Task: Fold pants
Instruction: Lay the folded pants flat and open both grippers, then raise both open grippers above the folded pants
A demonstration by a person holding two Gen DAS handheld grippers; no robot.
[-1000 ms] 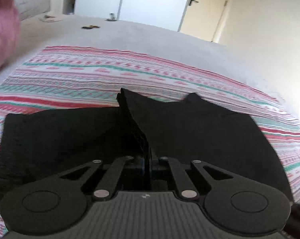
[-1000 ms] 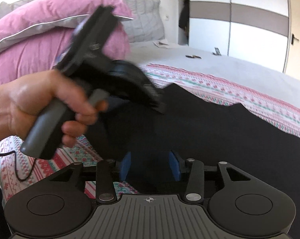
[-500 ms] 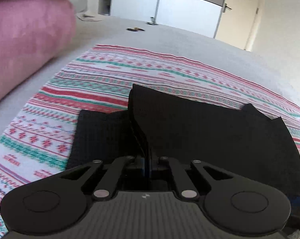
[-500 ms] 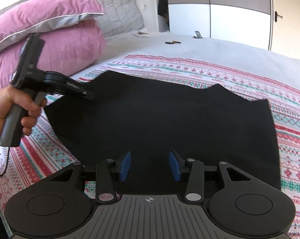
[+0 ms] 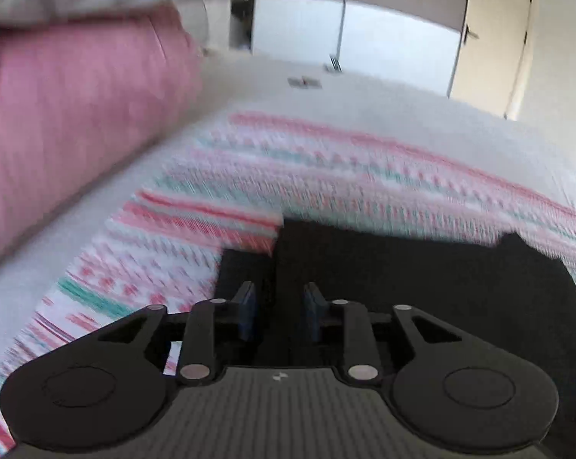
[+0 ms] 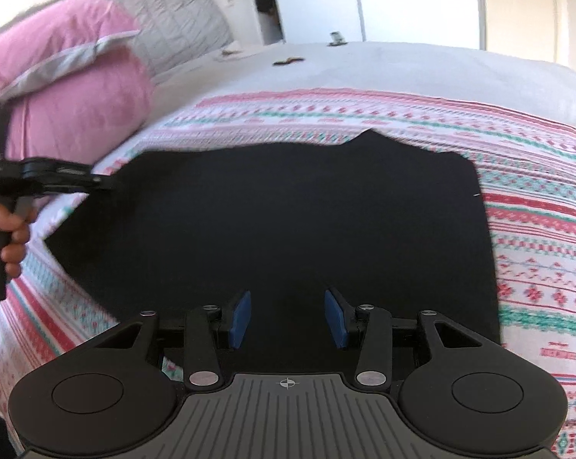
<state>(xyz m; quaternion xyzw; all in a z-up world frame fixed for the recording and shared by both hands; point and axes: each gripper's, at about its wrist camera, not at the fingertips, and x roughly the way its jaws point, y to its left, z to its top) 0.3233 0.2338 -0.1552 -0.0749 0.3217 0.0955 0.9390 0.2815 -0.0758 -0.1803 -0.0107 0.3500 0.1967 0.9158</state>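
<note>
The black pants lie folded flat on a striped red, green and white blanket on the bed. In the left wrist view they fill the lower right. My left gripper is open, its blue pads either side of the pants' left edge, which still stands up between them. It also shows in the right wrist view at the pants' far left corner, held by a hand. My right gripper is open and empty above the pants' near edge.
Pink and grey pillows are stacked at the left by the headboard. Small dark items lie on the bare white sheet beyond the blanket. A wardrobe and door stand at the back.
My left gripper has opened and let go of the pants' edge after carrying it left. The folded pants now lie flat. My right gripper stays open over the near edge.
</note>
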